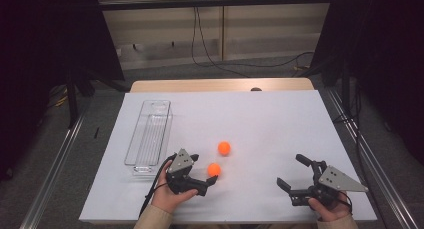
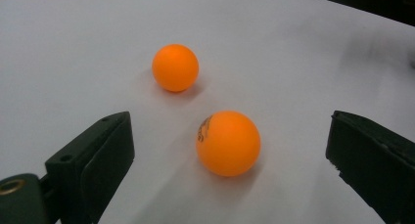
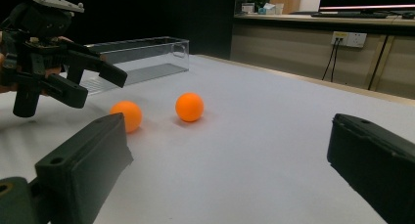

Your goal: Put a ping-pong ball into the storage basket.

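- Two orange balls lie on the white table (image 1: 280,119); the near ball (image 1: 214,169) sits between the wide-open jaws of the left gripper (image 1: 203,173), not yet touched.
- Far ball (image 1: 224,148) rests just beyond, apart from the near one.
- Right gripper (image 1: 295,175) is held wide open, empty, well apart at the right.
- Clear tray (image 1: 148,134) stands left of the balls, likely the drop spot.
- Jaws should be centred on the near ball and closed gently at mid-height; a light ball can be squirted out if pinched off-centre.
- Far ball should not be nudged.
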`<state>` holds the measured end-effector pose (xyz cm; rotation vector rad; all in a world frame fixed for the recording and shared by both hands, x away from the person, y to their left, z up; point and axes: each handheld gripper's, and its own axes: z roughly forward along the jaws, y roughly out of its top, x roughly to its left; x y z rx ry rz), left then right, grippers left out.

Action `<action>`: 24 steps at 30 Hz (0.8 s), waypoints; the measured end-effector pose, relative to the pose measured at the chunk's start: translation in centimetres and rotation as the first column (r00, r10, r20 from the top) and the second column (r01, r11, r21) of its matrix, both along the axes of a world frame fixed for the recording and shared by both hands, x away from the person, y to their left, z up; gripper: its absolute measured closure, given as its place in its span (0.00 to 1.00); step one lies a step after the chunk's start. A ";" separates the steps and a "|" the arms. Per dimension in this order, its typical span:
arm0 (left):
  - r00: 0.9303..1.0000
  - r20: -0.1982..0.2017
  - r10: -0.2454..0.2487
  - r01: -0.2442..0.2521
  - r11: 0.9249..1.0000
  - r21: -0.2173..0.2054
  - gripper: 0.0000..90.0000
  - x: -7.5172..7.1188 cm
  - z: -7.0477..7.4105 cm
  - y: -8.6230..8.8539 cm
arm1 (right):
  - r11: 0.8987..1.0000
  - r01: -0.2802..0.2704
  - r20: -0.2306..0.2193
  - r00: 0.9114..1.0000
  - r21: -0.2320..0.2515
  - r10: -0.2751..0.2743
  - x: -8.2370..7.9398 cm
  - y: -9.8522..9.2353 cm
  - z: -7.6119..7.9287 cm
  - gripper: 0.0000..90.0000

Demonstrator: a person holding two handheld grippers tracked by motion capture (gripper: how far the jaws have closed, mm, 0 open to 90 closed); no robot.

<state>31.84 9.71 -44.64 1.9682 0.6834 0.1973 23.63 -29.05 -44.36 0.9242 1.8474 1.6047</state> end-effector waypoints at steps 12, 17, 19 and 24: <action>1.000 -0.028 -0.007 0.008 0.999 0.040 0.09 0.4 -0.3 -0.5 | 1.000 0.000 0.005 1.000 0.001 0.000 0.0 0.0 0.0 0.01; 0.999 -0.037 -0.018 0.021 0.998 0.060 0.12 0.5 -0.3 -0.8 | 1.000 0.001 0.005 1.000 -0.001 -0.001 0.0 0.0 0.0 0.01; 0.999 -0.044 -0.021 0.024 0.998 0.063 0.14 0.6 -0.3 -1.0 | 1.000 0.000 0.004 1.000 -0.001 0.000 0.0 0.0 0.0 0.01; 0.998 -0.052 -0.024 0.028 0.997 0.074 0.17 0.7 -0.4 -1.2 | 1.000 0.002 0.004 1.000 -0.002 -0.002 0.0 0.0 0.0 0.01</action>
